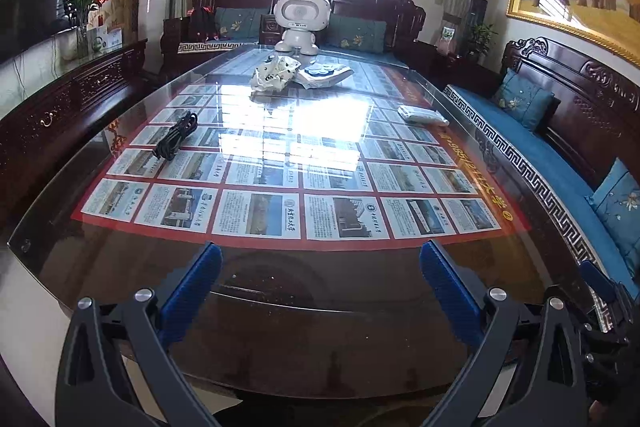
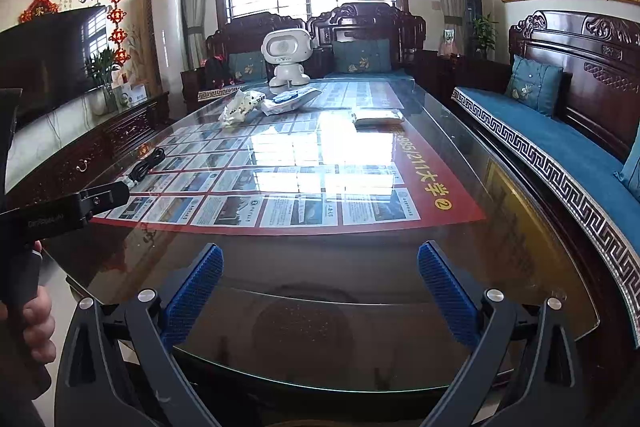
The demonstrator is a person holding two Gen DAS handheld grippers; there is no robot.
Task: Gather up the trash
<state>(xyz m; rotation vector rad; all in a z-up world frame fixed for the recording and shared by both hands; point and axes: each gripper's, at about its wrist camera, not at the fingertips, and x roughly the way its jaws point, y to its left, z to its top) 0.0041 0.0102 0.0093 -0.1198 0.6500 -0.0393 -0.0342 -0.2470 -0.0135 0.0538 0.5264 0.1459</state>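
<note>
both grippers hover over the near end of a glass-topped table [image 1: 100, 267], jaws spread wide and holding nothing. well ahead of the left gripper [image 1: 320, 267], near the far end, lies a crumpled white wrapper [image 1: 274, 73], slightly left of its jaw line, with a torn white package [image 1: 324, 74] just beside it to the right. from the right gripper [image 2: 320, 267] both pieces sit far ahead and left of centre. a flat white packet [image 2: 378, 117] lies ahead, slightly right. a black cable [image 1: 176, 135] rests ahead-left.

Blue cushions [image 1: 520, 99]; red poster [image 1: 280, 183]; white robot toy [image 1: 300, 23].
</note>
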